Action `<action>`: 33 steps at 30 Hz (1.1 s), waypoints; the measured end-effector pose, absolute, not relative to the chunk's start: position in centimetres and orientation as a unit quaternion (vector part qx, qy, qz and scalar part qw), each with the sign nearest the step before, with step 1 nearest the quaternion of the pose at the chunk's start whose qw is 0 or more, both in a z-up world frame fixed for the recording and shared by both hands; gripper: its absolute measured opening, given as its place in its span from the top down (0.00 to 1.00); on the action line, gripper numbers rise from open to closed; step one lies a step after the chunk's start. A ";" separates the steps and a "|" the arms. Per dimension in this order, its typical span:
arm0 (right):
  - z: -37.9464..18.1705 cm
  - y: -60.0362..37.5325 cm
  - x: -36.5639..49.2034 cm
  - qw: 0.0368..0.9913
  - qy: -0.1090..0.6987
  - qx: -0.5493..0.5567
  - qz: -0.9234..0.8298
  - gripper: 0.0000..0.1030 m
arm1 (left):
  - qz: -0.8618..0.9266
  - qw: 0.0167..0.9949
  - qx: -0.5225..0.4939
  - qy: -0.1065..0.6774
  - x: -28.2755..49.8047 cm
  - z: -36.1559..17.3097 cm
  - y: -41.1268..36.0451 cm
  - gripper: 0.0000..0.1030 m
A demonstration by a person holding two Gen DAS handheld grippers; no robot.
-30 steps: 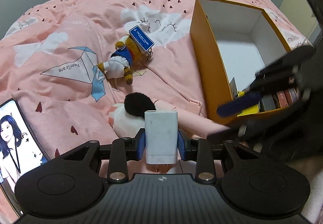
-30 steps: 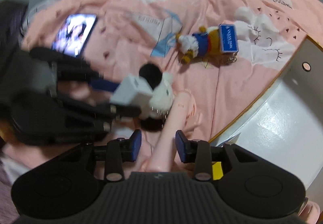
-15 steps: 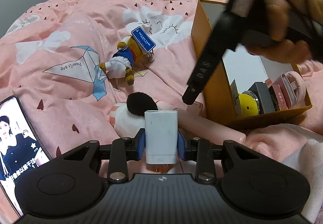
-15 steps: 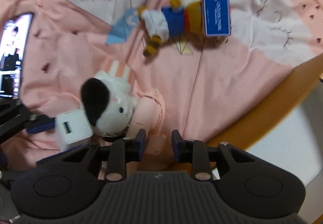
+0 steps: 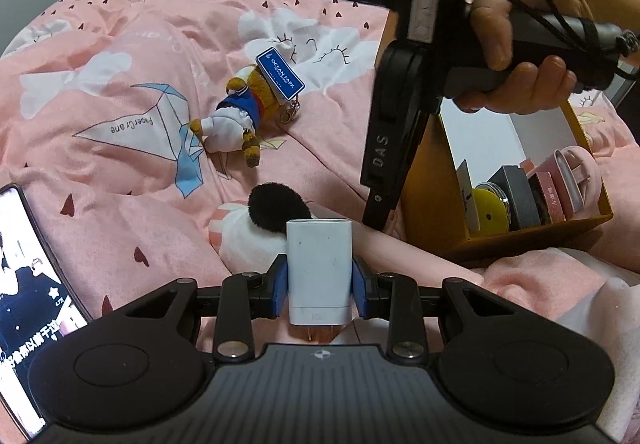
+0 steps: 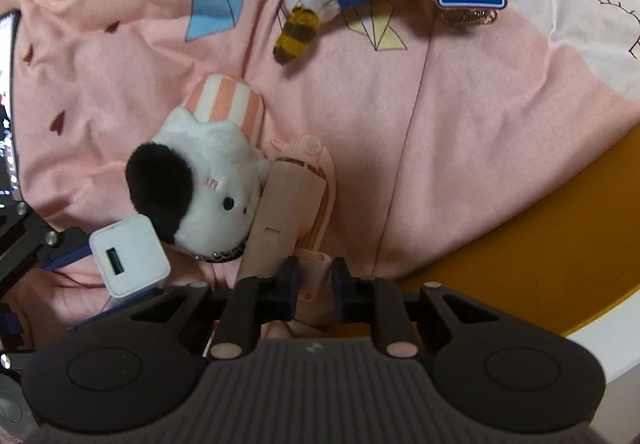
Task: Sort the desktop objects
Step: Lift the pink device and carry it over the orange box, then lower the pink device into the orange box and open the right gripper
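Note:
My left gripper (image 5: 319,276) is shut on a white charger block (image 5: 319,256), held upright over the pink bedcover. The charger (image 6: 128,256) also shows at the left of the right wrist view. My right gripper (image 6: 315,278) points down at a pink handheld device (image 6: 292,204) lying beside a white plush dog with a black ear (image 6: 208,188). Its jaws are closing, with the device's near end between the pads and touching both. In the left wrist view a hand (image 5: 516,44) holds the right gripper (image 5: 378,204) just past the dog (image 5: 248,236).
An orange box (image 5: 432,196) stands on the right with several items in its near end. A bear plush with a blue Ocean Park tag (image 5: 244,112) lies further back. A lit phone (image 5: 24,284) rests at the left edge.
The right gripper swung away from the box, tipped down over the pink device and narrowed its jaws around it. The left gripper kept still with the charger.

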State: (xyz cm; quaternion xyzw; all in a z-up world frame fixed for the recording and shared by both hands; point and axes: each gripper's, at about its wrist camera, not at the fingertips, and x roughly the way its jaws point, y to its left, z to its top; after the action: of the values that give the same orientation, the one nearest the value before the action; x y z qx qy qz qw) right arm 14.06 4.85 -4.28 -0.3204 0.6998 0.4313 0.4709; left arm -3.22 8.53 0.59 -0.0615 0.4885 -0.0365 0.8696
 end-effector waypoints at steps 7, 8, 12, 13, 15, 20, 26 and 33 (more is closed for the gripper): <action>-2.3 2.6 13.8 0.502 0.688 -0.262 0.454 0.81 | -0.037 0.865 -0.057 0.497 -2.8 0.5 8.4 0.64; -2.3 2.4 13.8 0.505 0.687 -0.256 0.455 0.80 | -0.036 0.864 -0.053 0.500 -2.7 0.5 8.3 0.64; -2.7 1.8 13.6 0.512 0.687 -0.234 0.460 0.75 | -0.032 0.854 -0.029 0.518 -2.2 0.5 7.7 0.64; -2.7 2.0 13.5 0.513 0.687 -0.231 0.460 0.75 | -0.031 0.852 -0.024 0.522 -2.2 0.5 7.6 0.64; -3.1 1.9 13.3 0.515 0.688 -0.225 0.460 0.74 | -0.032 0.845 -0.013 0.534 -1.9 0.5 7.3 0.64; -2.7 1.3 12.8 0.540 0.672 -0.236 0.449 0.89 | -0.057 0.819 0.004 0.570 -1.3 0.2 7.3 0.64; -0.4 -1.1 11.9 0.574 0.645 -0.213 0.457 0.91 | -0.073 0.807 -0.020 0.585 -0.6 0.3 8.5 0.64; 4.9 -4.0 11.9 0.622 0.604 -0.155 0.473 0.92 | -0.073 0.826 -0.039 0.558 -1.3 2.2 9.0 0.64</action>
State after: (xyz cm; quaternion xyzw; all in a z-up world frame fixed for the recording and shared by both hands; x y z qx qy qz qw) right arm 11.95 -3.98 4.94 -0.1546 0.6038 0.4734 0.6225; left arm -1.34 8.96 2.20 -0.0392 0.5575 -0.0726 0.8260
